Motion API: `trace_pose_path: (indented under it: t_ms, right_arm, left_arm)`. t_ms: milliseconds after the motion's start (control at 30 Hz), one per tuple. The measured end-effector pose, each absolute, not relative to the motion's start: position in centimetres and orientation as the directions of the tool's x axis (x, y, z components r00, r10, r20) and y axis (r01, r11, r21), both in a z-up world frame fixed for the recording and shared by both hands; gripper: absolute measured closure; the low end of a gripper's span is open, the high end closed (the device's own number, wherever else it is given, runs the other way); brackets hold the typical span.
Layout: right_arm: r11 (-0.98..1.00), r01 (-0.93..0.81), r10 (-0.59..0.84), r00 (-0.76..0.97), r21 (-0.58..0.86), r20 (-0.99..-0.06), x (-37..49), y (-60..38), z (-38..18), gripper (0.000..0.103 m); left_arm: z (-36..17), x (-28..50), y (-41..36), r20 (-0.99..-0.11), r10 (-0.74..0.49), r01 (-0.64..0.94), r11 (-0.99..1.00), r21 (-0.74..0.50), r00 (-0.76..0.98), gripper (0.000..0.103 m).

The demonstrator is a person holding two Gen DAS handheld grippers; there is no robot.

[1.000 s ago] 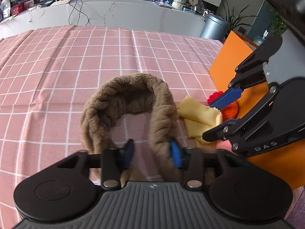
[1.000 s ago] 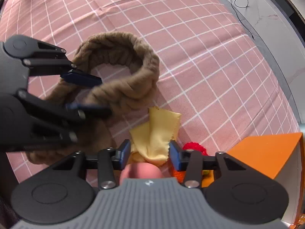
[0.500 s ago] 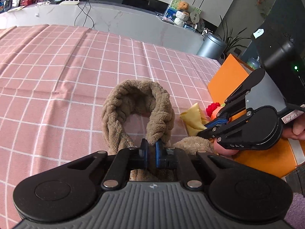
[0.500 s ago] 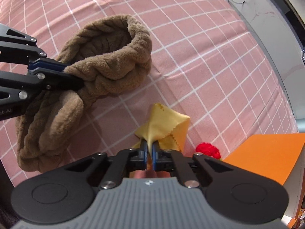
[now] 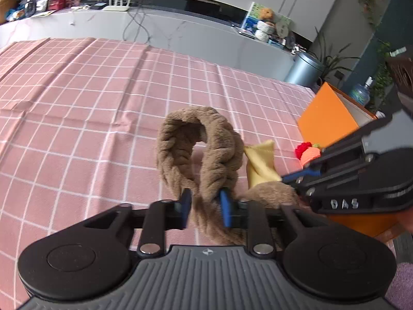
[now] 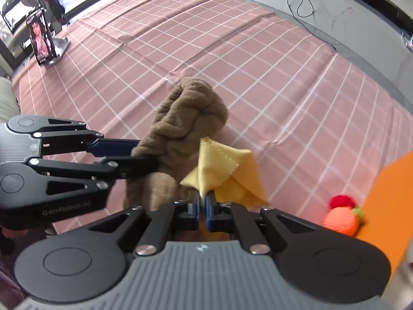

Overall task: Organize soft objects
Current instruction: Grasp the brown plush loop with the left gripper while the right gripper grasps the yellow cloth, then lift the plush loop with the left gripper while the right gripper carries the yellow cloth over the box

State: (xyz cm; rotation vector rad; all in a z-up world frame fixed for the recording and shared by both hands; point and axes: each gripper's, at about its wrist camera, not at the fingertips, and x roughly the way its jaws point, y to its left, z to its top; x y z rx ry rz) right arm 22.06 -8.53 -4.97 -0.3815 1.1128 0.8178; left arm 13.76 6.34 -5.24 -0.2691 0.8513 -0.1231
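Note:
A brown braided plush band (image 5: 201, 149) hangs lifted off the pink checked cloth. My left gripper (image 5: 205, 206) is shut on one strand of it; it also shows in the right wrist view (image 6: 185, 129), with the left gripper (image 6: 129, 152) clamped on it from the left. My right gripper (image 6: 202, 206) is shut on a yellow cloth (image 6: 222, 170) and holds it raised beside the band. The yellow cloth (image 5: 259, 162) and the right gripper (image 5: 302, 174) show at the right in the left wrist view.
An orange box (image 5: 327, 116) stands at the right edge of the table (image 5: 77, 118). A small orange and red knitted toy (image 6: 342, 217) lies against the box (image 6: 387, 193). A photo stand (image 6: 42, 38) sits at the far left corner.
Both grippers have risen, lifting the brown band and the yellow cloth higher off the table. The band now hangs bunched upright. A second ago both grippers were open.

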Motion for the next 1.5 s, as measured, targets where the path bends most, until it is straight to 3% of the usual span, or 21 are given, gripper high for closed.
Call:
trace_pose_path:
  t_ms: [67, 133, 500, 700, 767, 900, 1267, 1500]
  right_arm:
    - [0.673, -0.725, 0.407, 0.195, 0.149, -0.892, 21.4, -8.3, -5.4, 0.101]
    - [0.682, -0.711, 0.425, 0.191, 0.174, -0.885, 21.0, -8.2, -5.8, 0.101]
    - [0.694, -0.699, 0.417, 0.197, 0.171, -0.887, 21.4, -8.9, -7.2, 0.102]
    - [0.703, -0.691, 0.405, 0.196, 0.167, -0.893, 21.8, -8.9, -8.3, 0.102]
    - [0.708, -0.685, 0.405, 0.195, 0.172, -0.893, 22.0, -9.0, -8.6, 0.102]
    - [0.720, -0.678, 0.399, 0.230, 0.148, -0.888, 21.6, -9.2, -8.2, 0.102]
    - [0.768, -0.639, 0.408, 0.423, 0.053, -0.809, 18.8, -12.9, -2.2, 0.102]
    - [0.799, -0.601, 0.423, 0.539, 0.019, -0.728, 16.8, -16.6, 3.5, 0.102]
  left_arm:
    - [-5.1, 13.4, 6.7, -0.728, -0.189, -0.030, 0.961, -0.276, 0.659, 0.032]
    - [-4.8, 12.8, 7.3, -0.729, -0.163, -0.066, 0.959, -0.274, 0.665, 0.023]
    - [-6.8, 14.7, 8.2, -0.764, -0.229, -0.226, 0.870, -0.439, 0.604, 0.020]
    - [-8.1, 16.3, 6.7, -0.776, -0.238, -0.224, 0.872, -0.436, 0.585, 0.042]
    - [-8.4, 16.5, 6.3, -0.778, -0.230, -0.210, 0.884, -0.418, 0.585, 0.062]
    - [-8.4, 16.3, 6.3, -0.765, -0.247, -0.174, 0.889, -0.423, 0.595, 0.078]
    - [-4.0, 13.1, 6.5, -0.699, -0.196, -0.111, 0.923, -0.368, 0.688, 0.083]
    - [0.6, 11.5, 4.9, -0.616, -0.228, -0.032, 0.924, -0.382, 0.754, 0.083]
